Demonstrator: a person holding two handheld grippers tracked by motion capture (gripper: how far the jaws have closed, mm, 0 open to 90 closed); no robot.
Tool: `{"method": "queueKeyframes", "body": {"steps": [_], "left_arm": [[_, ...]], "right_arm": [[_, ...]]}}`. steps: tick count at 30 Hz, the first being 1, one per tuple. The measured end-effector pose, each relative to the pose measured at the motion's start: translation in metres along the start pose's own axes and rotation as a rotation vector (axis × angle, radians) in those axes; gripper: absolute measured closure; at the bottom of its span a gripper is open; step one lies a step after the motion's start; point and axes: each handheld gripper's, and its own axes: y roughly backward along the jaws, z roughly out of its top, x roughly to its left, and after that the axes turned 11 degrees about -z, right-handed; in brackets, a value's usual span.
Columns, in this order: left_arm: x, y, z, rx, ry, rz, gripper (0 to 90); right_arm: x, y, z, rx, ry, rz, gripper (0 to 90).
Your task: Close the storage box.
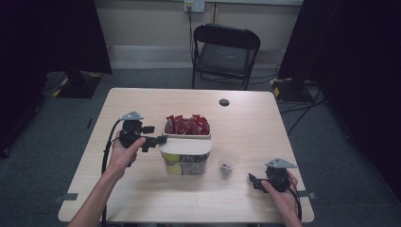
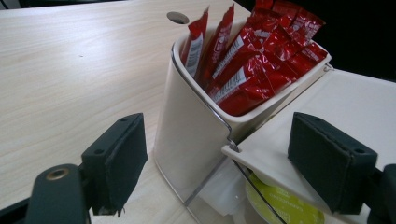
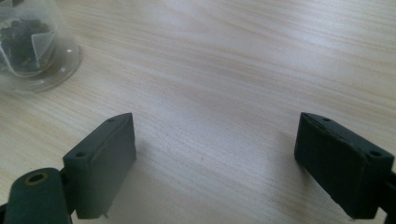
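Starting on the left: my left gripper (image 1: 160, 140) is up against the left end of the white lid (image 1: 185, 146) on the clear container (image 1: 187, 164) in the middle of the table (image 1: 142, 194). In the left gripper view the jaws are parted with the lid's corner and the edge of the white holder (image 2: 187, 135) between them, and neither pad looks pressed on anything, so I'd call it open and holding nothing. My guess is I'm lined up to work that lid, since it's flat across the top of the container and that corner is the easy bit to get at. Right behind the container, on the far side and touching it, is the white holder stuffed with red sachets (image 1: 187, 125) standing on end, which makes sense if you want to pluck one out. They've got white print down the side, but it's too blurry for me to read. Under the lid I can see something yellow-green with tiny lettering (image 2: 285, 207), also unreadable. Further right there's a small clear cup (image 1: 228, 162) with what looks like a tea bag in it, near the container but apart from it. Then my right gripper (image 1: 252, 181) is parked on the near right of the table, jaws wide, nothing in them, just out of the way I reckon.
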Motion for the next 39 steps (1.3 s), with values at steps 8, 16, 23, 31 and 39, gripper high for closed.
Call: {"method": "queueKeyframes", "body": {"steps": [8,16,23,31,39], "left_arm": [[-0.002,-0.006,-0.005,0.035,-0.008,0.006,18.8],[-0.005,-0.011,-0.008,0.058,-0.018,0.002,17.2],[-0.008,-0.006,-0.012,0.052,-0.013,0.015,16.2],[-0.006,0.012,-0.016,0.026,-0.008,0.029,16.2],[-0.001,0.026,-0.027,0.049,-0.008,0.075,16.1]], "right_arm": [[0.0,0.0,0.0,0.001,0.0,0.0,12.2],[0.0,0.0,0.0,0.0,0.0,0.0,12.2],[0.0,0.0,0.0,0.001,0.001,0.0,12.2],[0.0,0.0,0.0,0.0,0.001,0.001,12.2],[0.0,0.0,0.0,0.0,0.001,0.001,12.2]]}}
